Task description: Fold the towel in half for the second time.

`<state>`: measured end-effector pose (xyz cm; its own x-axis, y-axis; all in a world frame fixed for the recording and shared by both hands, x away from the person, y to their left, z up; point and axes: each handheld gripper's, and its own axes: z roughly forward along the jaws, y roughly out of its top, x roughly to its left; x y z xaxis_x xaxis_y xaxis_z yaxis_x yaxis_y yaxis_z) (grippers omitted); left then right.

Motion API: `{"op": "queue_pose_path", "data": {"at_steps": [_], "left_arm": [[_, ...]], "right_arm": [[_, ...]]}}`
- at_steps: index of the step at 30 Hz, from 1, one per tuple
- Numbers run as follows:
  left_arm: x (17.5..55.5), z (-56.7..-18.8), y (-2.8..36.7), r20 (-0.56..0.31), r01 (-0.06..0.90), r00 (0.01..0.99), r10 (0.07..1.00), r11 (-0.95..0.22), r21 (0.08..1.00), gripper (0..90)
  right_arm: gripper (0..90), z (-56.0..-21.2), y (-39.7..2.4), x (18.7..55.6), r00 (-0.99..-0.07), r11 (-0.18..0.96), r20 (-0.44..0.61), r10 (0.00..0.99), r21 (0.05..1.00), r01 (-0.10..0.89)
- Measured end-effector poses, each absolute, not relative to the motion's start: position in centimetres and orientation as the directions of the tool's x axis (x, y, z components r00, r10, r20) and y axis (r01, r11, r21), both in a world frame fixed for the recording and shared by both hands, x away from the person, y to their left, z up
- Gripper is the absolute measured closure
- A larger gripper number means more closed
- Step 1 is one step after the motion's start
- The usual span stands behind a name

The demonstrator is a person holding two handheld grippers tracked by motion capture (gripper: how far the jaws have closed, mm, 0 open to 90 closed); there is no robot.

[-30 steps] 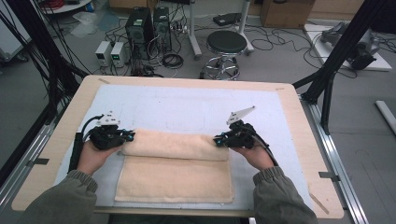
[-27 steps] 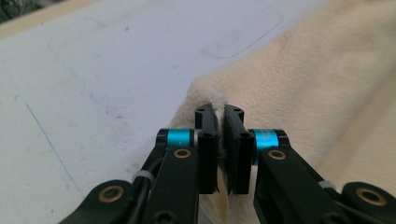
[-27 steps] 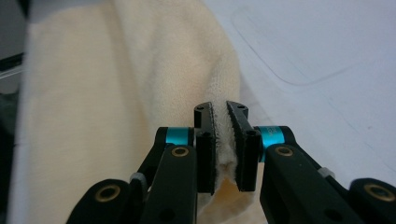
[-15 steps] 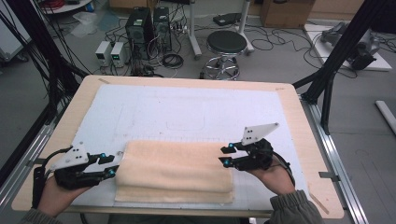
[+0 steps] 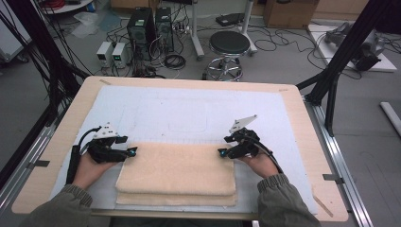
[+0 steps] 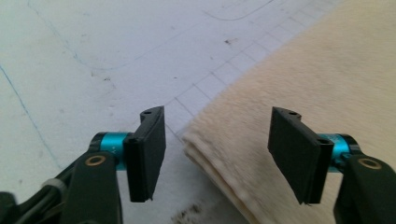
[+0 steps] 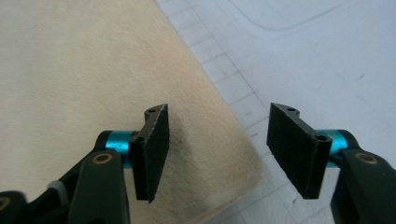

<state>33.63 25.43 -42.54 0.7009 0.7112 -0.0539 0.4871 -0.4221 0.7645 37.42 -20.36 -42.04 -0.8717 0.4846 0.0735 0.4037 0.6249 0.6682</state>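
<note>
A cream towel [image 5: 177, 172] lies folded in layers on the white mat [image 5: 179, 113], near the table's front edge. My left gripper [image 5: 131, 152] sits at the towel's far left corner, and its jaws have just been opening. In the left gripper view the gripper [image 6: 217, 154] stands open, with the towel's [image 6: 327, 79] layered corner lying loose under the gap. My right gripper [image 5: 222, 153] is at the far right corner, its jaws also just opened. In the right gripper view the gripper [image 7: 217, 151] stands open above the towel's [image 7: 84, 70] corner and presses on nothing.
The mat covers most of the wooden table [image 5: 61, 123], and its far half is bare. Black frame posts [image 5: 340, 56] stand at both sides. On the floor beyond the table are a stool [image 5: 229, 45], computer boxes [image 5: 151, 23] and cables.
Both grippers held the towel's rolled far edge a second ago. They drew it toward the front, let go, and now rest open at the far corners of the flat fold.
</note>
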Motion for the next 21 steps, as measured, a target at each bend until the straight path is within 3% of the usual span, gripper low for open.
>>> {"op": "queue_pose_path", "data": {"at_steps": [3,5,7,9,15,21], "left_arm": [[34.3,-43.2,25.2,-0.112,0.533,0.713,0.692,-0.431,0.728,38.8],[34.2,-43.2,25.1,-0.118,0.527,0.725,0.679,-0.436,0.73,49.8],[33.9,-43.0,25.0,-0.097,0.504,0.74,0.665,-0.454,0.735,67.3],[33.8,-42.7,24.8,-0.066,0.487,0.742,0.667,-0.468,0.738,76.2],[35.1,-40.9,24.2,-0.003,0.449,0.673,0.739,-0.406,0.796,79.4],[39.2,-38.4,23.0,0.006,0.443,0.598,0.802,-0.337,0.831,79.5]], "right_arm": [[41.8,-42.9,-20.4,38.0,-0.87,0.615,0.132,0.474,0.658,0.435],[54.9,-43.1,-20.4,38.0,-0.88,0.609,0.168,0.445,0.663,0.435],[70.1,-42.9,-20.3,37.7,-0.885,0.613,0.186,0.426,0.66,0.434],[76.2,-42.5,-20.2,37.5,-0.897,0.626,0.167,0.409,0.665,0.408],[78.9,-40.9,-20.6,37.9,-0.88,0.59,0.085,0.466,0.711,0.381],[78.8,-38.1,-20.8,41.2,-0.834,0.55,0.0,0.552,0.752,0.364]]}}
